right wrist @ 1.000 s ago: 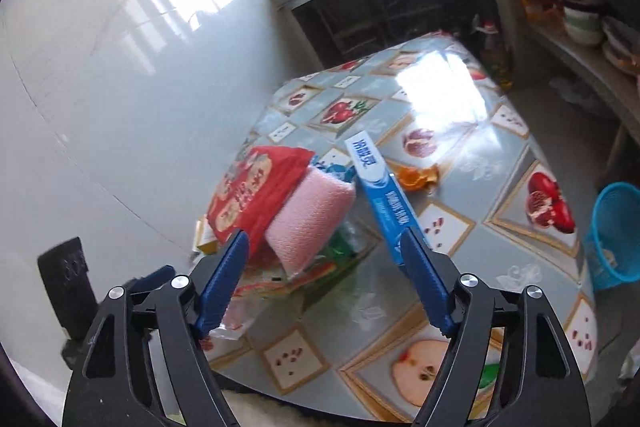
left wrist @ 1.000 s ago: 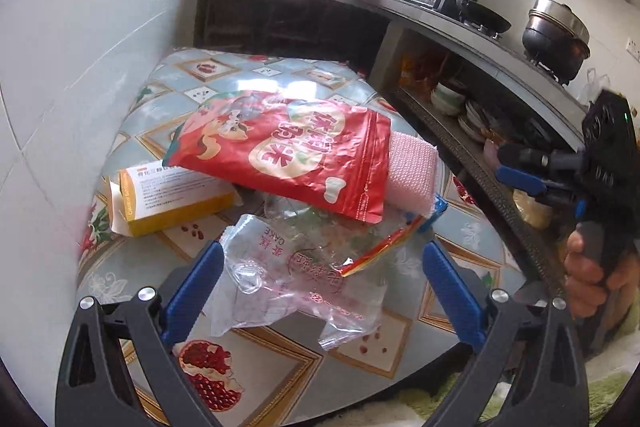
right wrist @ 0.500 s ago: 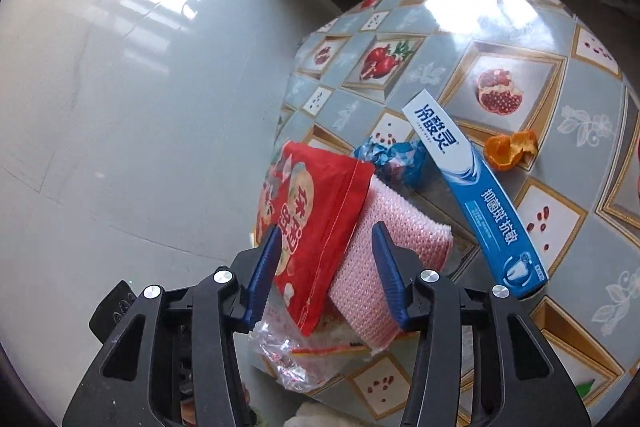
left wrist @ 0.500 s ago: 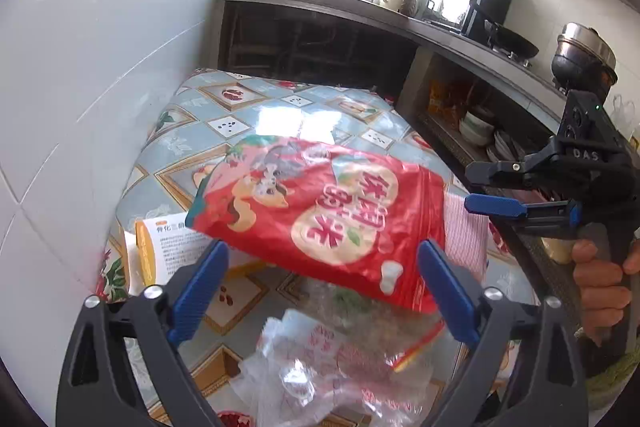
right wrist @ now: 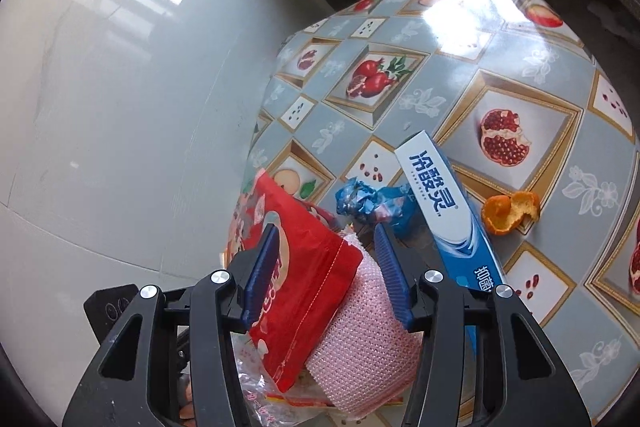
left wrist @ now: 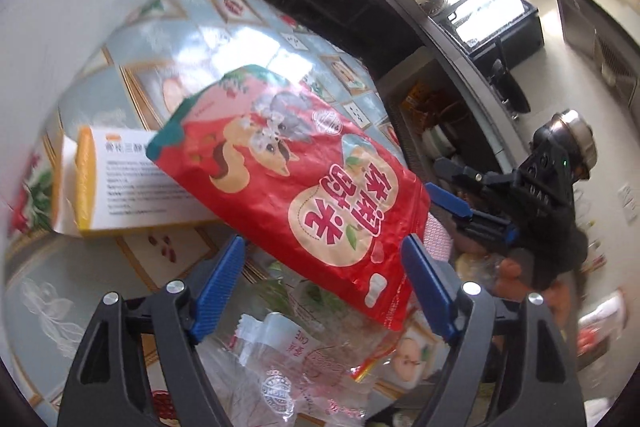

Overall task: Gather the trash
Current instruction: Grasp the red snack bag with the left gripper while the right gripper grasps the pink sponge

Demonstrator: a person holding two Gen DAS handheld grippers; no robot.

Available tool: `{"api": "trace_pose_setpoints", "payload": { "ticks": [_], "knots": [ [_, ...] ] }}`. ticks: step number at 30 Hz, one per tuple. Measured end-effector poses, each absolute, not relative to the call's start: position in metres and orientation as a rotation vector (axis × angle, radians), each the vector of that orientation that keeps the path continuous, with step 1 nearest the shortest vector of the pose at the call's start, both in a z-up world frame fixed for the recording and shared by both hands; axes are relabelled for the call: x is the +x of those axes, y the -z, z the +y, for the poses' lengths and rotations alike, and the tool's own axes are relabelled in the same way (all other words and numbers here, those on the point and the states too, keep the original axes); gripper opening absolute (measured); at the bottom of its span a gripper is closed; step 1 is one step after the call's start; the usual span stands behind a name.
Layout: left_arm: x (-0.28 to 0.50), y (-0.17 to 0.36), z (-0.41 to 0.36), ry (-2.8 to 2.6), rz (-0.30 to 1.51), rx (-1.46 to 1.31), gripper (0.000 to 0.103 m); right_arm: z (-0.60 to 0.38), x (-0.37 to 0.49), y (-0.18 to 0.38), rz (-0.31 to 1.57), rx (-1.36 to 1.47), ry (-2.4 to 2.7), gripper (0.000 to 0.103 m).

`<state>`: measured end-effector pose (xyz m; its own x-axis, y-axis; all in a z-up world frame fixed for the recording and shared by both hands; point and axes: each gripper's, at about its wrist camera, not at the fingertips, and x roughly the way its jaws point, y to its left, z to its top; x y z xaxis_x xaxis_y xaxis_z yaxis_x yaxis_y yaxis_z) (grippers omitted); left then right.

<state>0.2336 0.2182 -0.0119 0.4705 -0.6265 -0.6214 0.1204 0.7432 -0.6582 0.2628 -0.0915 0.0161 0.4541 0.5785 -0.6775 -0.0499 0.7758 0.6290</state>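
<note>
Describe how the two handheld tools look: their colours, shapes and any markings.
Both are alike. The left tool and right tool have black angular frames with triangular cut-outs, silver round bolts, and two long blue ribbed pads. Seen from the left camera, the right tool's black body shows a small green light and faint lettering too blurred to read. No cables show.
</note>
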Motion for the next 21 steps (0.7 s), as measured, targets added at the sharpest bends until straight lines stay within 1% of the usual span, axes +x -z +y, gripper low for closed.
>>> {"api": "trace_pose_setpoints", "payload": {
  "ticks": [2, 3, 5, 8, 10, 14, 17, 21],
  "knots": [
    [0.238, 0.016, 0.219, 0.504, 0.999, -0.628, 0.074, -0.088, 0.263, -0.014, 1.044, 0.568, -0.421, 0.034],
    [0.239, 0.017, 0.218, 0.510, 1.001, -0.640, 0.072, -0.087, 0.263, -0.013, 1.047, 0.563, -0.422, 0.032],
    [0.243, 0.020, 0.221, 0.512, 1.002, -0.673, 0.069, -0.085, 0.265, -0.010, 1.054, 0.563, -0.425, 0.022],
    [0.247, 0.026, 0.227, 0.515, 0.994, -0.746, 0.065, -0.084, 0.267, -0.007, 1.060, 0.563, -0.428, 0.014],
    [0.250, 0.028, 0.231, 0.520, 0.977, -0.795, 0.062, -0.083, 0.269, -0.005, 1.065, 0.561, -0.436, 0.010],
    [0.255, 0.036, 0.241, 0.497, 0.992, -0.879, 0.062, -0.081, 0.272, -0.004, 1.068, 0.557, -0.452, 0.005],
    [0.262, 0.042, 0.241, 0.474, 1.021, -0.920, 0.062, -0.075, 0.275, -0.003, 1.071, 0.549, -0.466, 0.003],
    [0.264, 0.040, 0.240, 0.487, 1.001, -0.939, 0.062, -0.068, 0.278, -0.004, 1.069, 0.522, -0.482, 0.002]
  ]
}}
